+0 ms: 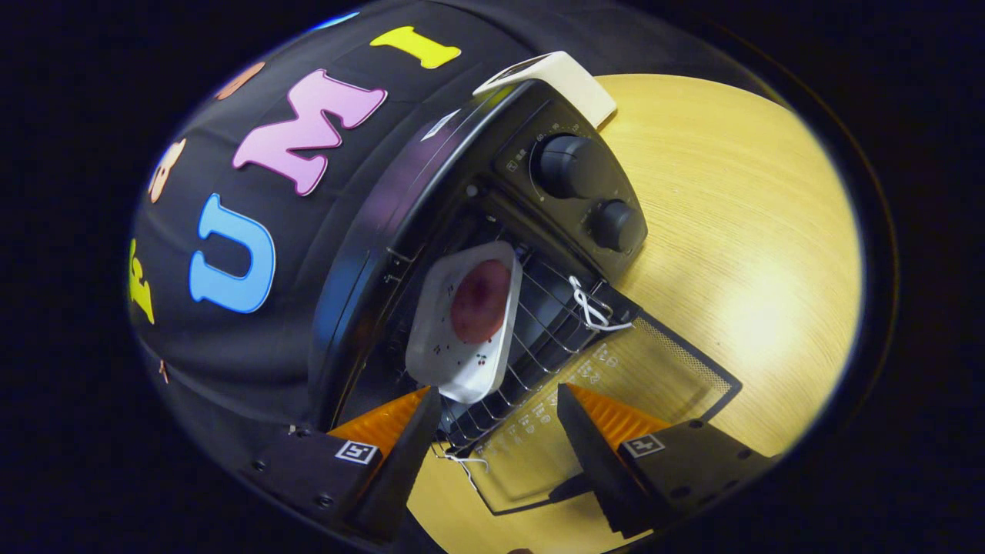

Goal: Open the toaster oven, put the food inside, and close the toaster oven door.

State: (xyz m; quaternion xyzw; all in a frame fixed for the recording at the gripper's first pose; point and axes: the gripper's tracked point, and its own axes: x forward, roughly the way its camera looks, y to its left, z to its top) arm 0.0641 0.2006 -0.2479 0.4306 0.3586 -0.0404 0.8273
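Fingers (pixel 419 431) of the gripper (pixel 496 427) are standing apart, gripping nothing, just before the white plate (pixel 442 346) of food (pixel 481 300) resting on the rack's (pixel 539 331) front edge inside the open toaster oven (pixel 569 177).

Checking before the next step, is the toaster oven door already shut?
No, the door lies folded down flat and open, with the white dish of food on the wire rack inside, just ahead of the open gripper.

The tongs' (pixel 492 423) fingers stand apart; one fingertip (pixel 428 408) hides the white tray's (pixel 462 323) near corner. Dial markings on the toaster oven (pixel 539 165) are too small to read.
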